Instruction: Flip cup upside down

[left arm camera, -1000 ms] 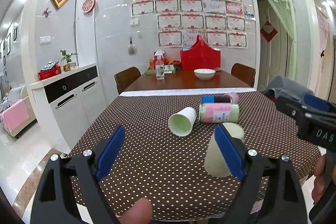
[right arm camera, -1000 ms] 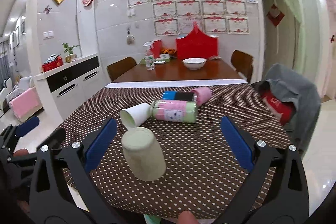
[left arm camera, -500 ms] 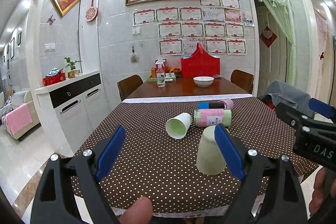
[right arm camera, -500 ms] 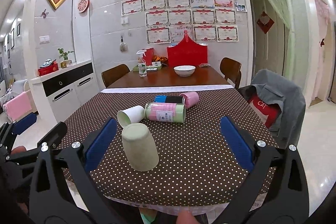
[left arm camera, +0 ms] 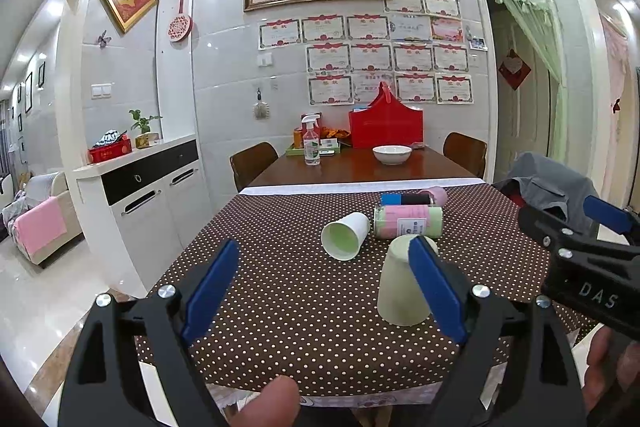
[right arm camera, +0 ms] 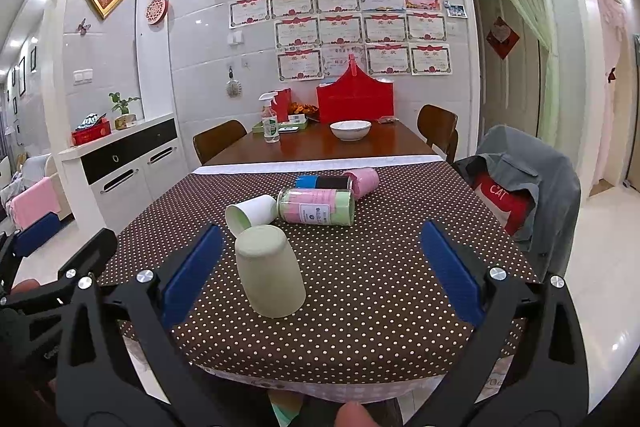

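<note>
Matte, tapered green cup stands inverted on dotted tablecloth, near front edge. Left gripper and right gripper: blue-padded jaws wide apart, empty. White paper cup lies sideways behind it.

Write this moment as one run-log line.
pale green plastic cup: upside down on dotted tablecloth | left gripper: open | right gripper: open, holding nothing

Cup — matt pale-green plastic, smooth. Surface — brown cloth with white dots, matt. Paper cup — white, matt. Fingers — blue rubbery pads on black matt plastic, with metal screws.
</note>
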